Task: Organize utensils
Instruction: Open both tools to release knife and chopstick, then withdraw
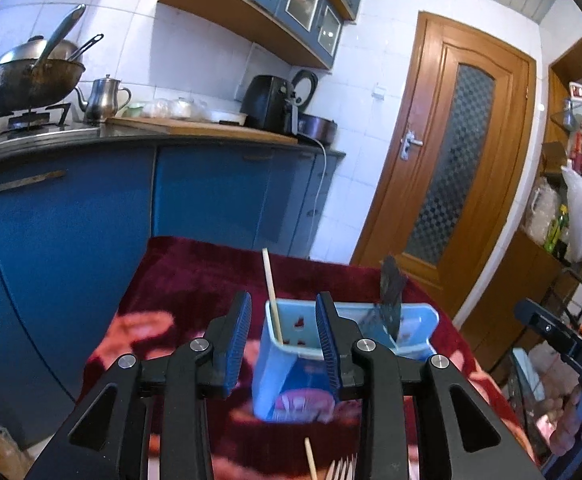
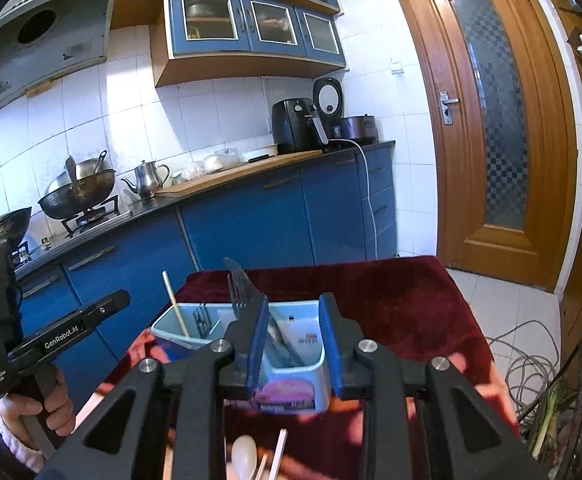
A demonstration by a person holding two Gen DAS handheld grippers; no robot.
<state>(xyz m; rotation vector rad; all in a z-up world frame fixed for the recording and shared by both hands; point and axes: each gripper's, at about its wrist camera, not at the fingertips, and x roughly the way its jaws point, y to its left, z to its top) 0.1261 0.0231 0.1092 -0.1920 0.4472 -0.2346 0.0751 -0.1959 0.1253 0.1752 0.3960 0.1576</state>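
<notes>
Blue caddy (image 2: 291, 360) holding one chopstick (image 2: 175, 306), one spatula (image 2: 238, 284), both tongs (image 1: 285, 344) (image 2: 295, 346) apart

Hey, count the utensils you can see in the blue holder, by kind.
Wooden chopstick: 1
Fork: 1
Black slotted spatula: 1
Total: 3

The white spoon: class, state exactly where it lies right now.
In the right wrist view, the white spoon lies on the red cloth at the bottom edge, near the blue utensil holder, beside a chopstick.
</notes>
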